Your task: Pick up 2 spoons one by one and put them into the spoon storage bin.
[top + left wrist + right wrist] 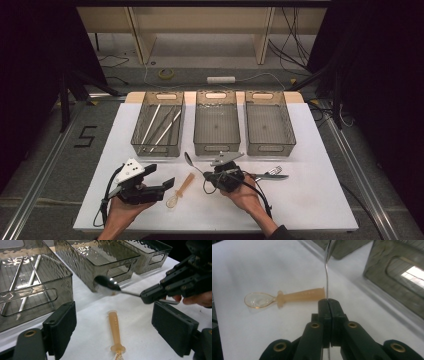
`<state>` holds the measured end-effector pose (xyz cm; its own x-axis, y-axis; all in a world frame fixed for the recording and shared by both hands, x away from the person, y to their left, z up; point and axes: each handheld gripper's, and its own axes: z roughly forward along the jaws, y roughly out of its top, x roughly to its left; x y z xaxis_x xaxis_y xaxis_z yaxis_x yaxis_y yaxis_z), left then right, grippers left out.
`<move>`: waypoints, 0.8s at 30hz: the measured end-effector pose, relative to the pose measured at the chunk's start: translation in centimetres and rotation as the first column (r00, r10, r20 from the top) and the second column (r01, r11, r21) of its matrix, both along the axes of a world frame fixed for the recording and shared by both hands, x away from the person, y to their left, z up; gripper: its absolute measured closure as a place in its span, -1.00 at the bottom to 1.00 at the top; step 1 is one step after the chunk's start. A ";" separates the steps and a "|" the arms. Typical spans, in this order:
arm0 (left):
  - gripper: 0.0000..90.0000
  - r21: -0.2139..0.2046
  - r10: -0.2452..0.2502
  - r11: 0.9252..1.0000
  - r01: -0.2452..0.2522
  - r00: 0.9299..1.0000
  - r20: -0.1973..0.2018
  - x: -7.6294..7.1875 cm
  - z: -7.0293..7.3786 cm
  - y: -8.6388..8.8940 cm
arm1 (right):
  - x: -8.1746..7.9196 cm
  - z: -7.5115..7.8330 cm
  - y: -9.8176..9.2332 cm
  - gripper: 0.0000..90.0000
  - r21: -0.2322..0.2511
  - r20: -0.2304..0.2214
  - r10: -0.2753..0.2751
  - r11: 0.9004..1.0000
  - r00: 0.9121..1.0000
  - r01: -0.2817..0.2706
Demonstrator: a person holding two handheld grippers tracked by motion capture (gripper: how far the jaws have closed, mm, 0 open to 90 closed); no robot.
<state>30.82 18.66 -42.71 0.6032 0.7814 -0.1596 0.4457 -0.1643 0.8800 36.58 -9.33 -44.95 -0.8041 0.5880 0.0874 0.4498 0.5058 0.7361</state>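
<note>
the right tool (207, 176) is clamped tight on the handle of a metal spoon (108, 285), which hangs just above the table (310, 200) in front of the middle bin (216, 122), bowl end pointing away from the hand. the left tool (159, 186) hovers with its jaws wide apart and nothing between them, above an orange plastic spoon (183, 187) lying on the table. the left bin (158, 125) already holds long utensils, and a fork (270, 174) lies by the right hand. to do this step well, keep the grip firm, since the thin handle may pivot, raise the bowl end clear of the bin's front wall, then lower it inside before letting go.
</note>
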 end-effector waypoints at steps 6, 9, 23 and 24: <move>-0.58 -0.020 0.000 1.000 0.000 1.000 0.004 0.0 0.0 0.1 | 0.8 1.2 -1.3 1.00 0.027 0.023 -0.028 0.999 0.999 0.027; -0.58 -0.031 -0.002 1.000 0.003 1.000 0.003 0.1 0.0 0.1 | 1.1 1.7 -1.9 1.00 0.040 0.030 -0.046 0.998 0.998 0.045; -0.58 -0.022 0.002 1.000 -0.002 1.000 0.003 0.1 -0.1 0.0 | 3.4 3.9 -4.0 1.00 0.089 0.056 -0.123 0.989 0.991 0.117; -0.58 -0.021 0.002 1.000 -0.002 1.000 0.004 0.1 -0.1 0.0 | 3.7 4.0 -4.1 1.00 0.093 0.058 -0.127 0.988 0.990 0.121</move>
